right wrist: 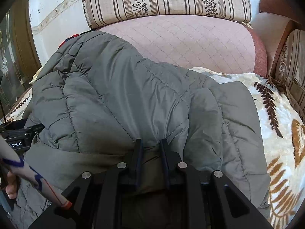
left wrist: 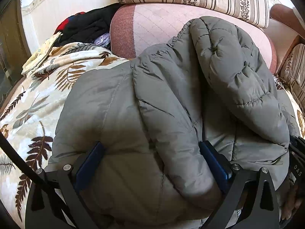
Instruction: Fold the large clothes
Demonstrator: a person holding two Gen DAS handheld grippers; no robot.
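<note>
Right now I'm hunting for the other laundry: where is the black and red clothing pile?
In the left wrist view the black and red clothing pile sits upper left, behind the leaf-print blanket, left of the pink cushion, against the white wall.

The lower part of the grey jacket (left wrist: pixel 152 114) is cut off by the frame's bottom edge. Much of the leaf-patterned blanket (right wrist: pixel 282 133) is hidden beneath it. The dark clothes pile (left wrist: pixel 85 26) is partly concealed.
</note>
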